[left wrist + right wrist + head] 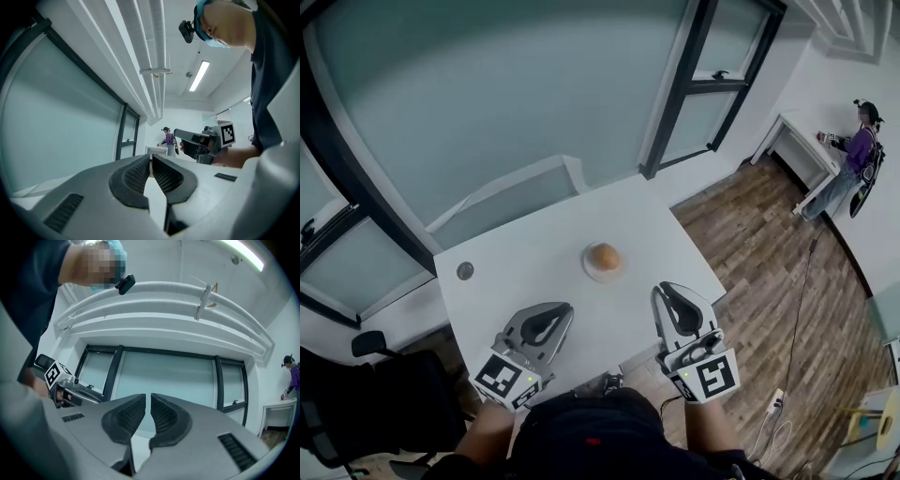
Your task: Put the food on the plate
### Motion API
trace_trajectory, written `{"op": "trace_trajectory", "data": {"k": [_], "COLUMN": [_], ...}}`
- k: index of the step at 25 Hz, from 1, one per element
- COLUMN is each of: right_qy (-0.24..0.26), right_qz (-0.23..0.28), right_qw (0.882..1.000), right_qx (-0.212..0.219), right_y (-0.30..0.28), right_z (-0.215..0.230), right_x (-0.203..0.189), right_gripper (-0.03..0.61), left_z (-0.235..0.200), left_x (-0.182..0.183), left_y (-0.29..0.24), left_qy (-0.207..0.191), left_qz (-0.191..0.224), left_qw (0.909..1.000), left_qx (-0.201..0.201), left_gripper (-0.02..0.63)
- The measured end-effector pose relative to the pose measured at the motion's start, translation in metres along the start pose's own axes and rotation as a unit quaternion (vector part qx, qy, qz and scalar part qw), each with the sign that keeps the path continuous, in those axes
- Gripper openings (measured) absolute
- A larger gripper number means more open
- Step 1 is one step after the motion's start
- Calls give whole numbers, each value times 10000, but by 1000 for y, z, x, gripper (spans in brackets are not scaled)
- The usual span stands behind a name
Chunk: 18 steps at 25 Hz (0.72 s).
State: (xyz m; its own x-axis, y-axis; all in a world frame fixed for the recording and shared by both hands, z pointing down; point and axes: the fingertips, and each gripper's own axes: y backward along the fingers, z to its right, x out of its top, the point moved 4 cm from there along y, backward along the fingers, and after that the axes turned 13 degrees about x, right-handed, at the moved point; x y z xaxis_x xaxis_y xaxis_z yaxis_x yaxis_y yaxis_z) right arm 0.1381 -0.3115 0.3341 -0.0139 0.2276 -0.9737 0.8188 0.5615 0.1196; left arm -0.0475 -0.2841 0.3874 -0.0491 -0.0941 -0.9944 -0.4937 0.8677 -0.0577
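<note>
Bun (603, 256) sits on the plate (590, 272) mid-counter (525, 281), round with no long axis; your left hand-held gripper (566, 308) and right hand-held gripper (666, 289), both pressed together and empty, flank the plate's near side, neither clearly nearer.

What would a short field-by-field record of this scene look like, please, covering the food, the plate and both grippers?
Food: round brown item, lying on the plate
Plate: small, white, mid white table
Left gripper: jaws together, empty
Right gripper: jaws nearly together, nothing between them
Other: small dark round thing on the table's left; person in purple far off
</note>
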Motion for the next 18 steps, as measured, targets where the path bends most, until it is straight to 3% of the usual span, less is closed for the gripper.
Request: {"op": "trace_trajectory", "data": {"k": [5, 18], "right_qy": [134, 61], "right_qz": [7, -97], "right_qw": [9999, 9999], "right_qx": [-89, -50], "right_y": [7, 5], "right_z": [-6, -11], "right_x": [10, -1], "right_gripper": [28, 25], "left_z": [3, 1], "left_x": [4, 5], "left_y": [4, 10], "left_qy": [-36, -113], "left_qz": [67, 61], "left_qw": [10000, 9999], "left_qx": [-23, 96], "left_gripper": [35, 35]}}
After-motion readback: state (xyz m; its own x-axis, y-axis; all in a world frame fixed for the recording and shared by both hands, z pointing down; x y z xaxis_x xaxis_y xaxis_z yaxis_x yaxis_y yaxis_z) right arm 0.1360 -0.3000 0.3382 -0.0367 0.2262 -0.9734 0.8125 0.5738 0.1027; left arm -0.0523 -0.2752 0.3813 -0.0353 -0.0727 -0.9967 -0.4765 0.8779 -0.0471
